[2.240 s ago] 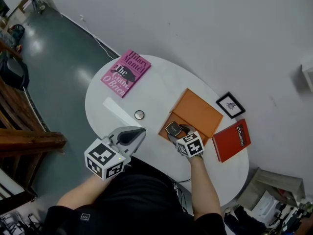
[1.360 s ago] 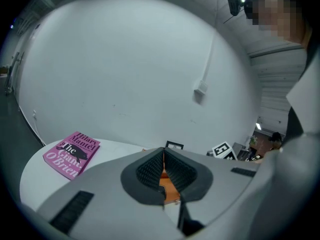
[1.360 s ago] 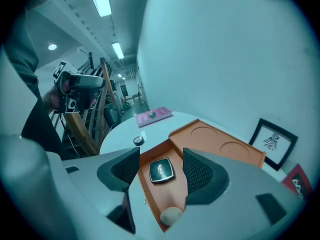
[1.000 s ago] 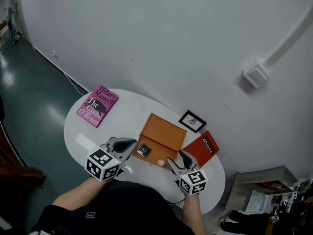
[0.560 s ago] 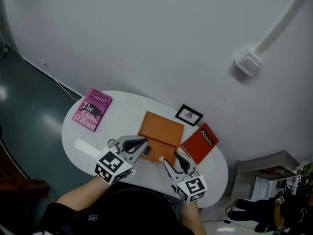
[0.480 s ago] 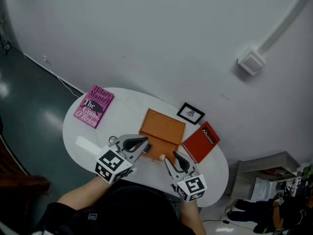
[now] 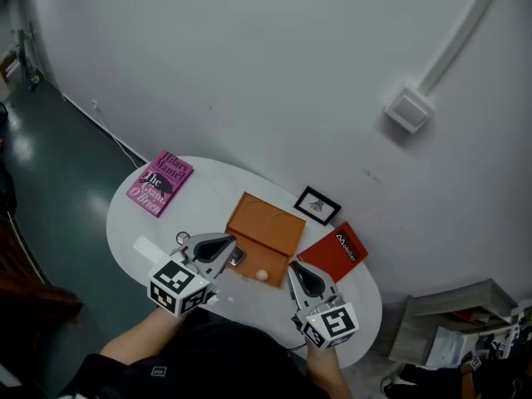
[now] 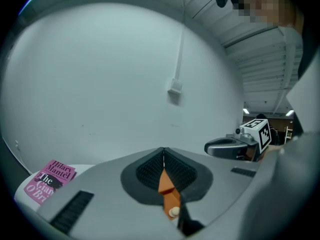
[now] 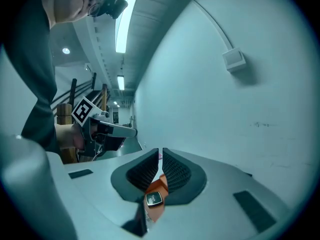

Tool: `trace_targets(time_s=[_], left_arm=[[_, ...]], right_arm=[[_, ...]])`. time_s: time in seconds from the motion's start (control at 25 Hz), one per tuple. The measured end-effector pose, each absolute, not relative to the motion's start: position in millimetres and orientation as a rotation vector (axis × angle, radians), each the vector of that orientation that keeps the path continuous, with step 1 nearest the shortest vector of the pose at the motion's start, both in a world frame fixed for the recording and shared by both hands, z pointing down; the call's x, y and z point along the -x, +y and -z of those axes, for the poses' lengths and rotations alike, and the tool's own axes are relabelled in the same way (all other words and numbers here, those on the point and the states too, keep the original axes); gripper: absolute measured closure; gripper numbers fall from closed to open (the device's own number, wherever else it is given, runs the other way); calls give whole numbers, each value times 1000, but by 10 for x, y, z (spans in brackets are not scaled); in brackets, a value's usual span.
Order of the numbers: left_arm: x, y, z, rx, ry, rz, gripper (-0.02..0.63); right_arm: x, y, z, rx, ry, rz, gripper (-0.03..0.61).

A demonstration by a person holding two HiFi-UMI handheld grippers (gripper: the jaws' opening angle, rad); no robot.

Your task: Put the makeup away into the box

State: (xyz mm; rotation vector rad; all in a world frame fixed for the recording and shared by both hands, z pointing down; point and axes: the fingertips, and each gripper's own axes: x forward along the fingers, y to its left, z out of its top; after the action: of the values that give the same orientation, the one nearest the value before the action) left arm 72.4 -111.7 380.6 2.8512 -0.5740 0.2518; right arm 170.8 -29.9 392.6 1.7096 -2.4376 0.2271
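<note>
Jaws of the left gripper (image 7: pixel 230 242) and right gripper (image 7: pixel 293 267) were shut and empty, the right's having just closed. Just ahead and below lay the compact (image 7: pixel 237 256) and ball (image 7: pixel 262 275), inside the box (image 7: pixel 268 224). The compact looked light, hard, slick: best pinched across opposite edges.

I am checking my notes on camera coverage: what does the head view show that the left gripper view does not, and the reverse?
Only the head view: the red book, the framed picture and the dark compact. Only the left gripper view: the ceiling. Both: the pink book, the orange box and the white wall box.
</note>
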Motion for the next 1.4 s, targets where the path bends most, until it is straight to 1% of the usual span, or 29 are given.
trace_targets(time_s=[0.28, 0.48, 0.72, 0.96, 1.4], left_arm=[[-904, -993, -3717, -2869, -642, -265, 600], [-1002, -1030, -3472, -2914, -658, -204, 600], [-1015, -1143, -3329, -2939, -662, -165, 600], [-1034, -1180, -3252, -2951, -638, -138, 600], [-1062, -1151, -3411, -2918, -587, -151, 600]], right_arm=[[-1982, -46, -3870, -1715, -2534, -268, 538], [-2115, -58, -3582, -1753, -2577, -173, 541], [-2072, -103, -3328, -1728, -2589, -50, 543], [-2033, -178, -3315, -1736, -2576, -57, 543], [-1963, -180, -3358, -1747, -2521, -42, 543]])
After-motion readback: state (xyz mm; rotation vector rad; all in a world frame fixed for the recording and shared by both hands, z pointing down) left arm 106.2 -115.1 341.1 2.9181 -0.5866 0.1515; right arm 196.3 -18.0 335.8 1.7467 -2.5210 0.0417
